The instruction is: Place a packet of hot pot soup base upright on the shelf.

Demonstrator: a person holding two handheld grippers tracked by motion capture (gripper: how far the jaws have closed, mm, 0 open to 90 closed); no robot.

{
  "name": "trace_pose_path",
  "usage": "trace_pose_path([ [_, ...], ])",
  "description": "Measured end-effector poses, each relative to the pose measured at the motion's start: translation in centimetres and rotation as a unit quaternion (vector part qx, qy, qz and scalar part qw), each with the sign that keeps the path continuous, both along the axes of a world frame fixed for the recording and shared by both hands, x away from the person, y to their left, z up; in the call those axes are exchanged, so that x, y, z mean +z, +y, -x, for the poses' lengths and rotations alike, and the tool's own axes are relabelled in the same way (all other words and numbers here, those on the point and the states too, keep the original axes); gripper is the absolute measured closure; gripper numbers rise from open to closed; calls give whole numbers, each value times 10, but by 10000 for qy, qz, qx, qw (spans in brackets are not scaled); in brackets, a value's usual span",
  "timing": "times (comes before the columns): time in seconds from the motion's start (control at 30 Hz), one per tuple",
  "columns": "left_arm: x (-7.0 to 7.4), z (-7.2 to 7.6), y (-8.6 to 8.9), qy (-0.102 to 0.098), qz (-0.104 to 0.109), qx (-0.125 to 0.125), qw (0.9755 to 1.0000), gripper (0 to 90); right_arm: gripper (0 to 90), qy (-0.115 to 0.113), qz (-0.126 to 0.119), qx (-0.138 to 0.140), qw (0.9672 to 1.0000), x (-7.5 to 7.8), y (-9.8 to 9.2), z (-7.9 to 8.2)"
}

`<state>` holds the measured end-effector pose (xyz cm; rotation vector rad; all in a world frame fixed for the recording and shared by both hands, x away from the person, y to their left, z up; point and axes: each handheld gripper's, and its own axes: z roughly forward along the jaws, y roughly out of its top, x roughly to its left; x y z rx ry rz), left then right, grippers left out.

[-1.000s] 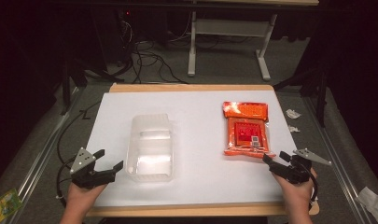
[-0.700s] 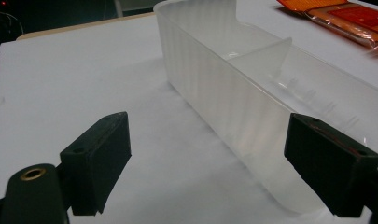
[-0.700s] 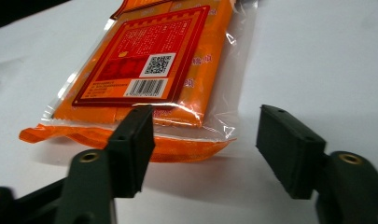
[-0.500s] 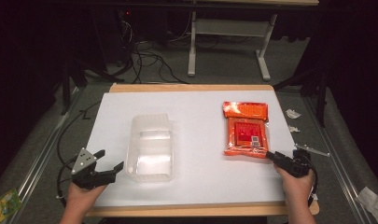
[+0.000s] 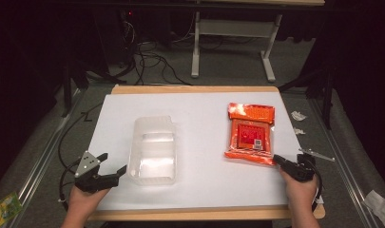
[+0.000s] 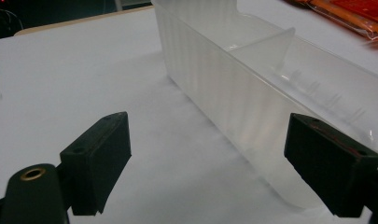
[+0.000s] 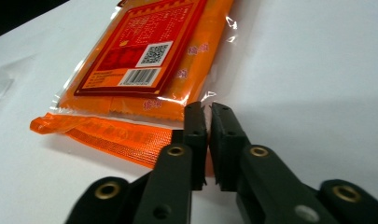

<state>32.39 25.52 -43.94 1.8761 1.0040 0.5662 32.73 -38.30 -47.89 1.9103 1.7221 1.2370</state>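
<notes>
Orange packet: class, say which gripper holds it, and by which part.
The right gripper pinches the orange packet by a corner of its sealed near edge.

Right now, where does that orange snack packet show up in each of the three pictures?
High view: the orange packet lies flat at right of centre on the white table.
Left gripper view: only its edge shows, in the top right corner.
Right gripper view: it spreads over the upper left, its near corner pinched in the right gripper.
Shared landmark: the clear plastic container, seen large in the left gripper view.
</notes>
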Motion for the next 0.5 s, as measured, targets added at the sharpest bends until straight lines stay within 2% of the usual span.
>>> trace_pose_path([
  [0.07,0,0,0,3,-5,7,10000,151,900,1,-16,37,10000,0,1,1],
  [0.1,0,0,0,-1,-15,16,10000,151,900,-49,155,94,9998,2,5,2],
  [0.17,0,0,0,8,-18,14,10000,151,900,-68,228,174,9996,3,9,3],
  [0.33,0,1,-1,-13,-64,19,10000,152,895,-52,209,242,9995,3,15,7],
  [0.37,1,1,-1,-44,-76,21,10000,152,818,0,235,219,9995,2,20,10],
  [0.4,1,1,-1,-44,-76,21,10000,152,818,0,235,219,9995,2,20,10],
  [0.43,1,2,-1,-52,-74,15,10000,152,781,33,265,197,9994,1,21,11],
  [0.5,2,2,-1,-80,-115,-13,9999,153,684,152,107,216,9996,0,20,16],
])
